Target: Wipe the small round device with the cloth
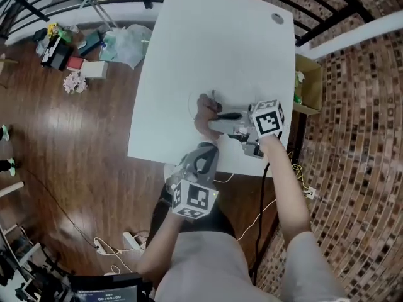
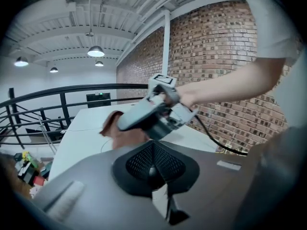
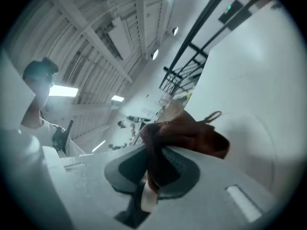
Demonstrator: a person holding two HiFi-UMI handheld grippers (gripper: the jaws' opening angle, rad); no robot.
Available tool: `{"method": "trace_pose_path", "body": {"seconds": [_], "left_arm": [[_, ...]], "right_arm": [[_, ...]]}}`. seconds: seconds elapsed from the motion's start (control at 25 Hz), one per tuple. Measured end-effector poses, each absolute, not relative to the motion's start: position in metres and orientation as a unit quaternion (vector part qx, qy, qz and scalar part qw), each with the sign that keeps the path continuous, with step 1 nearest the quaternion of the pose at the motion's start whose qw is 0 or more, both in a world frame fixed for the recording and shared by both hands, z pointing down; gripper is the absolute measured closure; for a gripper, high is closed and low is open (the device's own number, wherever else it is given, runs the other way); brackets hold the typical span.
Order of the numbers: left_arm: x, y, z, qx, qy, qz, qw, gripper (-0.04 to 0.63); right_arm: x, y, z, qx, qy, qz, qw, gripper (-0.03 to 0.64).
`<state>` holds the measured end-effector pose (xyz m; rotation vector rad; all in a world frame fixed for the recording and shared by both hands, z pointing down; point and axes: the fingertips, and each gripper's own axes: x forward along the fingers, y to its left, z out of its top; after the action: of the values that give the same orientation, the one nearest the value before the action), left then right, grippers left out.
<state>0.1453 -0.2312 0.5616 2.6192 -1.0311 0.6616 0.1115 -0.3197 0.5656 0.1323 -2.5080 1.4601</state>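
A brown cloth [image 1: 203, 113] lies bunched on the white table [image 1: 214, 43] near its front edge. My right gripper [image 1: 215, 116] is shut on it, and the cloth [image 3: 192, 133] fills the space between the jaws in the right gripper view. The small round device [image 1: 191, 102] shows only as a thin white arc left of the cloth; the cloth covers most of it. My left gripper [image 1: 200, 155] hangs off the table's front edge, shut, with nothing between its jaws [image 2: 153, 169]. From there I see the right gripper [image 2: 153, 114] and the cloth [image 2: 115, 126] ahead.
A round cable hole [image 1: 278, 18] sits at the table's far right corner. A cardboard box [image 1: 308, 83] stands on the floor to the right. Bags and clutter [image 1: 94, 43] lie on the wooden floor at the far left. Black railing [image 1: 327, 5] runs behind the table.
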Motion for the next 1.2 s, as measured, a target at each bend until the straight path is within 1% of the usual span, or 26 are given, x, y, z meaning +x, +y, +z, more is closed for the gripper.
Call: {"method": "trace_pose_path", "body": {"seconds": [0.08, 0.16, 0.2, 0.24, 0.28, 0.36, 0.48, 0.6, 0.68, 0.8, 0.92, 1.0, 1.08, 1.2], "left_arm": [[0.143, -0.230, 0.560, 0.903, -0.351, 0.215, 0.124, 0.580], [0.138, -0.230, 0.559, 0.904, -0.353, 0.206, 0.126, 0.580], [0.135, -0.231, 0.558, 0.903, -0.354, 0.207, 0.126, 0.580], [0.132, -0.233, 0.559, 0.903, -0.355, 0.209, 0.124, 0.580], [0.130, -0.234, 0.559, 0.902, -0.355, 0.212, 0.123, 0.580], [0.129, -0.233, 0.559, 0.904, -0.351, 0.213, 0.124, 0.580], [0.131, -0.230, 0.560, 0.907, -0.344, 0.206, 0.131, 0.580], [0.130, -0.231, 0.560, 0.906, -0.346, 0.204, 0.133, 0.580], [0.131, -0.231, 0.560, 0.906, -0.346, 0.204, 0.135, 0.580], [0.134, -0.230, 0.560, 0.908, -0.341, 0.205, 0.131, 0.580], [0.137, -0.231, 0.559, 0.908, -0.338, 0.209, 0.134, 0.580], [0.140, -0.228, 0.559, 0.908, -0.334, 0.215, 0.134, 0.580], [0.142, -0.222, 0.558, 0.912, -0.323, 0.221, 0.122, 0.580], [0.148, -0.218, 0.560, 0.912, -0.323, 0.228, 0.112, 0.580]], "right_arm": [[0.075, -0.321, 0.584, -0.031, -0.843, 0.504, 0.186, 0.581], [0.051, -0.303, 0.607, -0.100, -0.816, 0.503, 0.267, 0.581], [0.044, -0.292, 0.614, -0.130, -0.802, 0.502, 0.297, 0.581], [0.041, -0.284, 0.618, -0.150, -0.792, 0.502, 0.314, 0.581], [0.043, -0.281, 0.617, -0.157, -0.787, 0.506, 0.316, 0.581], [0.062, -0.283, 0.608, -0.131, -0.792, 0.526, 0.279, 0.581], [0.112, -0.278, 0.595, -0.051, -0.808, 0.557, 0.187, 0.581], [0.145, -0.242, 0.586, -0.001, -0.812, 0.575, 0.100, 0.581], [0.148, -0.202, 0.589, 0.009, -0.805, 0.592, 0.051, 0.581], [0.131, -0.154, 0.600, 0.014, -0.790, 0.612, 0.011, 0.581], [0.155, -0.171, 0.592, 0.053, -0.785, 0.616, -0.044, 0.581], [0.188, -0.202, 0.576, 0.086, -0.796, 0.596, -0.056, 0.581], [0.203, -0.240, 0.558, 0.092, -0.816, 0.570, -0.041, 0.581], [0.176, -0.296, 0.536, 0.048, -0.842, 0.536, 0.016, 0.581]]}}
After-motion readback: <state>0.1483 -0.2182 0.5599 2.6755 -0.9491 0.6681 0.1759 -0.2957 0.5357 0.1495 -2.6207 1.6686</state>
